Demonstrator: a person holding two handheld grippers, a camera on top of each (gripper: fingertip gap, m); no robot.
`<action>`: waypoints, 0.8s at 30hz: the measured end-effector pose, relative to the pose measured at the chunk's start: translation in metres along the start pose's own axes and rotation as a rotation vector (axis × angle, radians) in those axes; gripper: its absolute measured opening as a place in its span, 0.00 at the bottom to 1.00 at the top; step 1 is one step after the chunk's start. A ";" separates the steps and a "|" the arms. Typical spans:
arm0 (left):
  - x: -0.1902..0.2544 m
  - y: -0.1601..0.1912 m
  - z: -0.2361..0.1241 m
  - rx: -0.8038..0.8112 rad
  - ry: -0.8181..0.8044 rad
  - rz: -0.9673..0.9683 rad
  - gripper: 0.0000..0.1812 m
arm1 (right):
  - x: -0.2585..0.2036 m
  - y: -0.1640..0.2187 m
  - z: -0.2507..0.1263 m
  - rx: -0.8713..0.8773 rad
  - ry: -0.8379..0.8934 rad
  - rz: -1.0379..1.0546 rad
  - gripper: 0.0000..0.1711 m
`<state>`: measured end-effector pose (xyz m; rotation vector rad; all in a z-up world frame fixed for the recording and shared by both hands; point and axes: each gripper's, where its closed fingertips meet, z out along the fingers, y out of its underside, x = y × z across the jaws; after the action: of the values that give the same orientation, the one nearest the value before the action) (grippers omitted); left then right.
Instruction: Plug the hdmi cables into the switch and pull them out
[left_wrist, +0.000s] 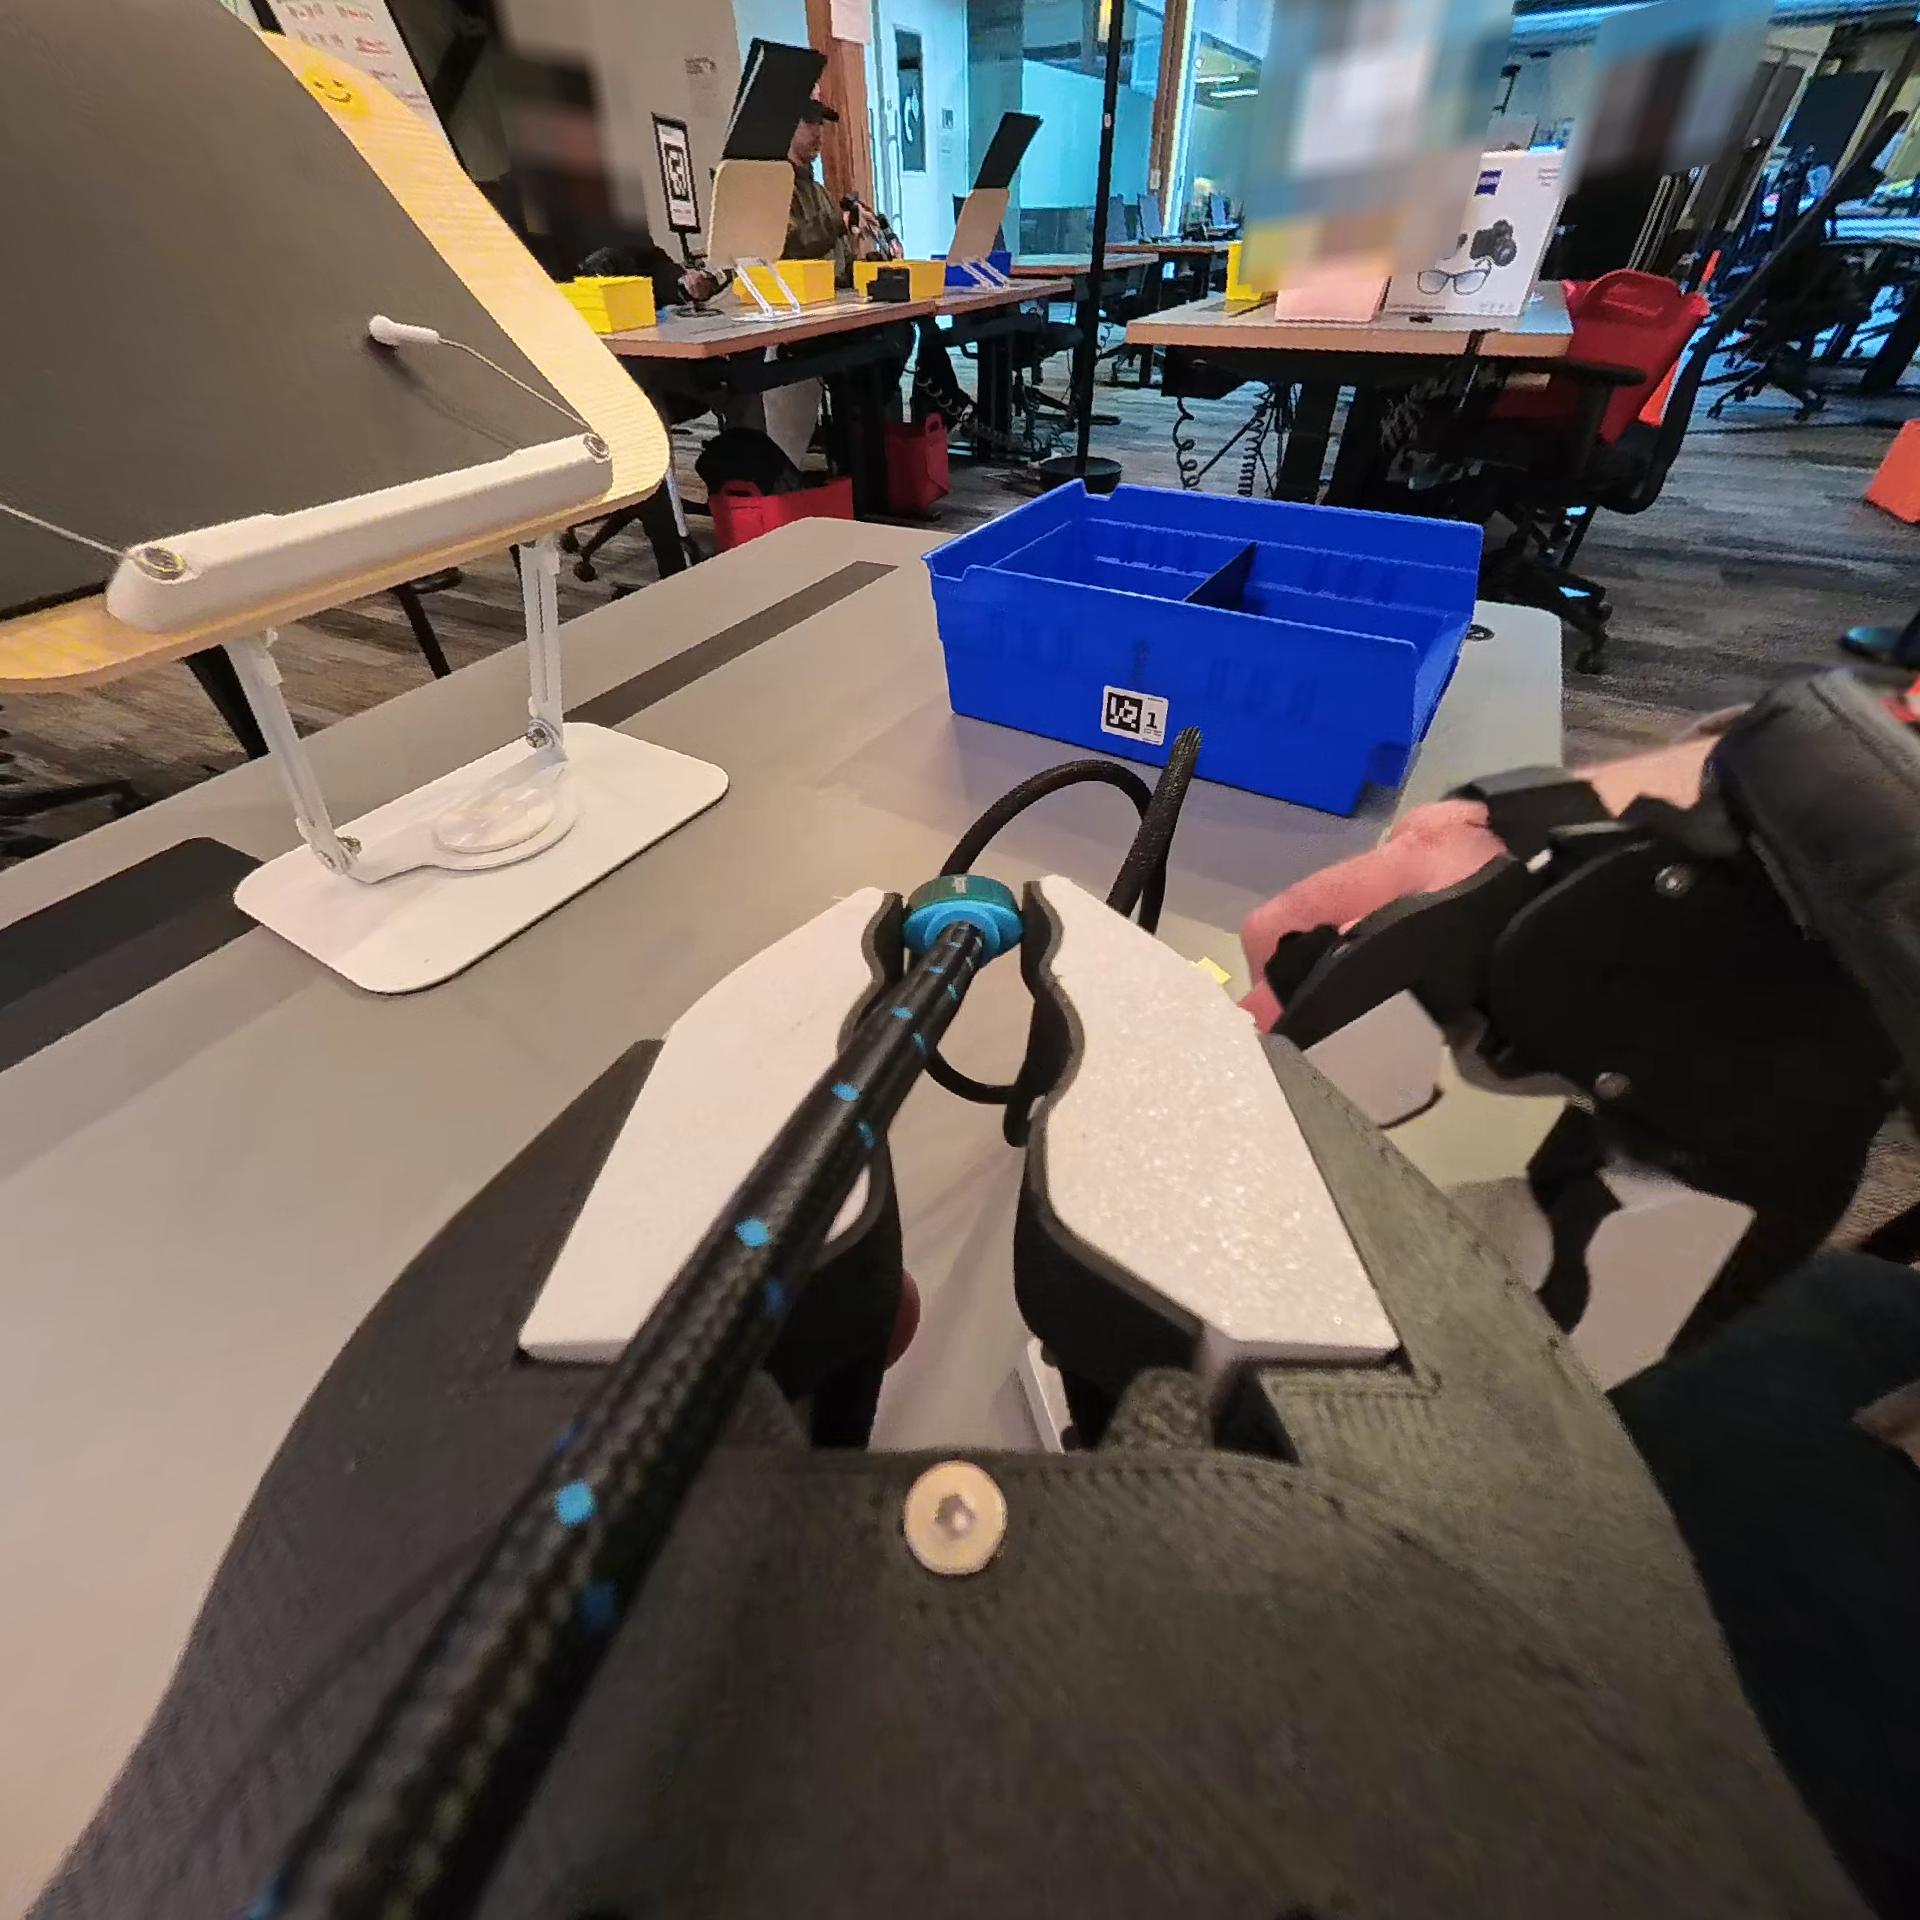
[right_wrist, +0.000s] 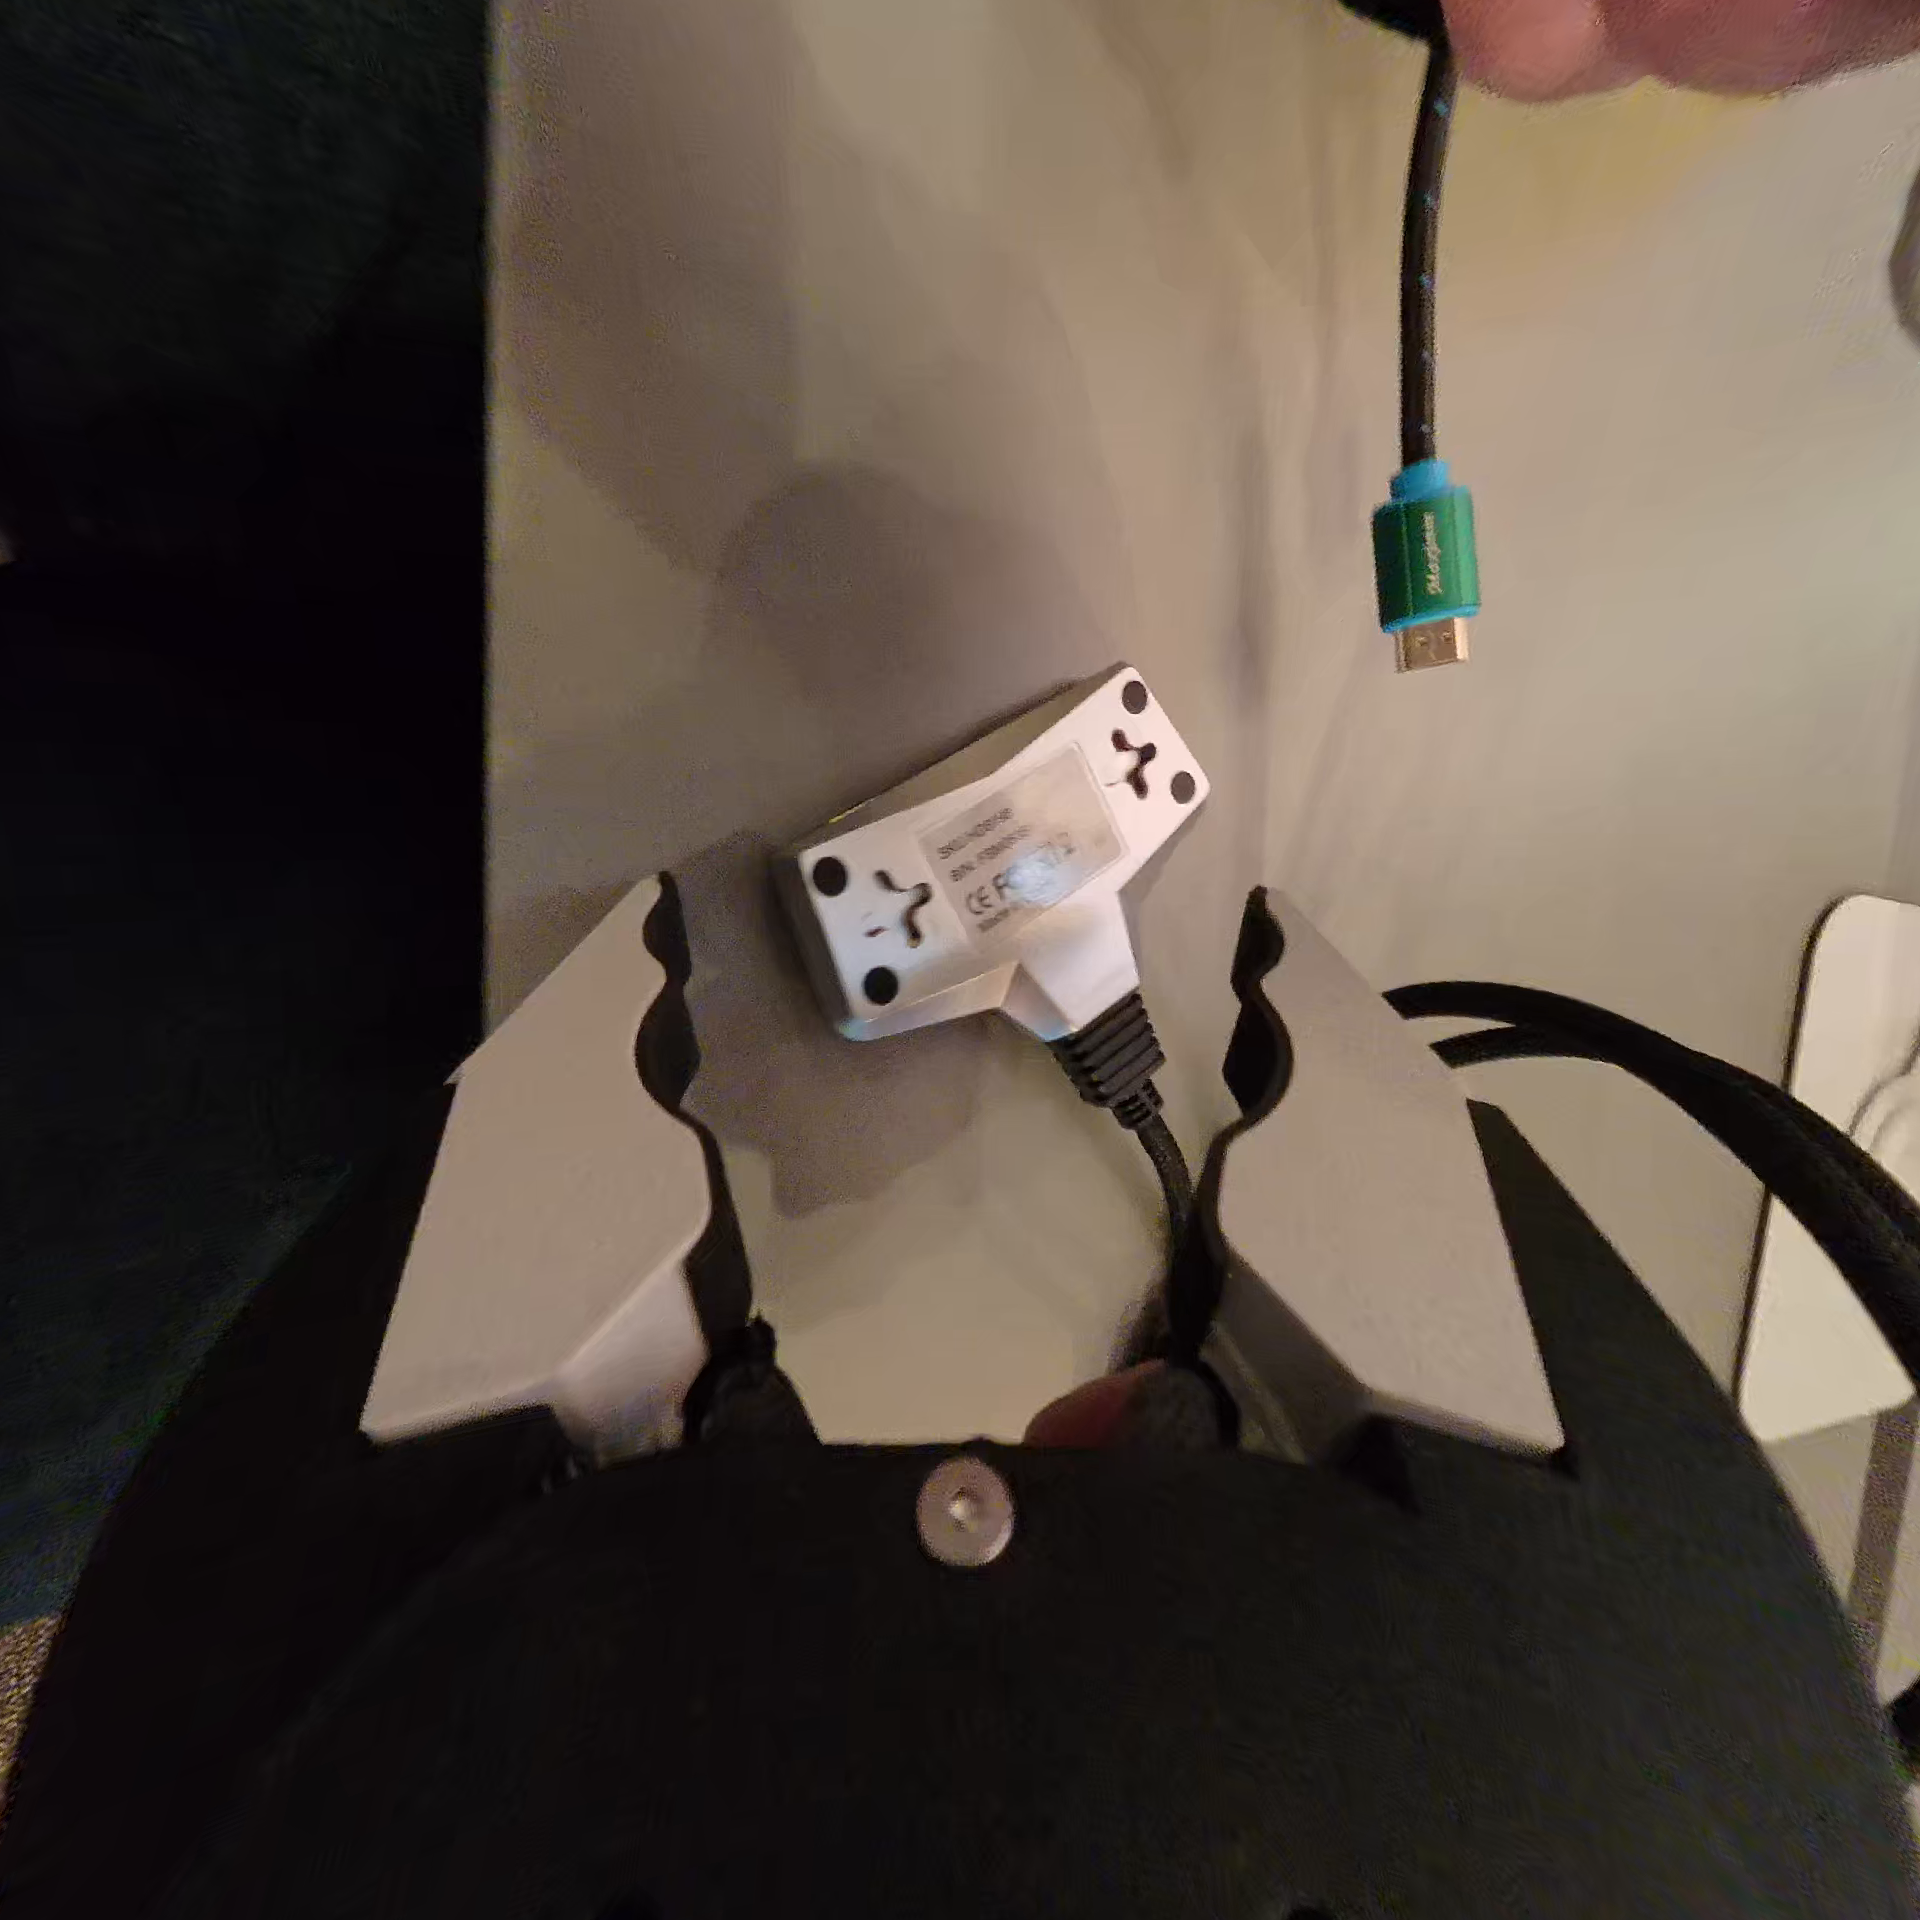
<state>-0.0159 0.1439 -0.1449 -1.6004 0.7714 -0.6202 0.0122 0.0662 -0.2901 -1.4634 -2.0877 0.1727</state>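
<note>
Supporting everything is the grey table (left_wrist: 727, 665). A blue divided bin (left_wrist: 1205, 644) is sitting at its far side, and a white stand (left_wrist: 478, 831) carrying a tilted board is standing at the left.

The left gripper (left_wrist: 951, 925) is holding its jaws nearly closed, clamping the teal connector (left_wrist: 956, 914) of the braided HDMI cable (left_wrist: 665, 1392); the cable is trailing back over the gripper body. In the right wrist view that connector (right_wrist: 1423, 566) is hanging plug-down above the table, apart from the switch.

The right gripper (right_wrist: 961, 940) is holding its jaws wide apart, gripping nothing. The white switch (right_wrist: 987, 862) is lying underside-up on the table just ahead of the fingertips. Its own black lead (right_wrist: 1153, 1132) is running back between the jaws, touching the right-hand finger (right_wrist: 1351, 1195). More black cables (right_wrist: 1621, 1081) are crossing behind that finger.
</note>
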 end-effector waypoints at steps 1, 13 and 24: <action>-0.001 -0.001 0.001 0.003 -0.009 0.011 0.12 | 0.001 0.001 0.004 -0.008 -0.002 0.011 0.59; -0.001 -0.004 0.001 0.031 -0.052 0.099 0.12 | 0.004 0.001 0.025 0.132 -0.195 0.290 0.50; 0.001 -0.002 0.002 0.026 -0.060 0.133 0.12 | 0.007 -0.002 0.023 0.213 -0.248 0.371 0.50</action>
<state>-0.0132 0.1448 -0.1437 -1.5236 0.8144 -0.4823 -0.0036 0.0768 -0.3056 -1.7522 -1.8878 0.7304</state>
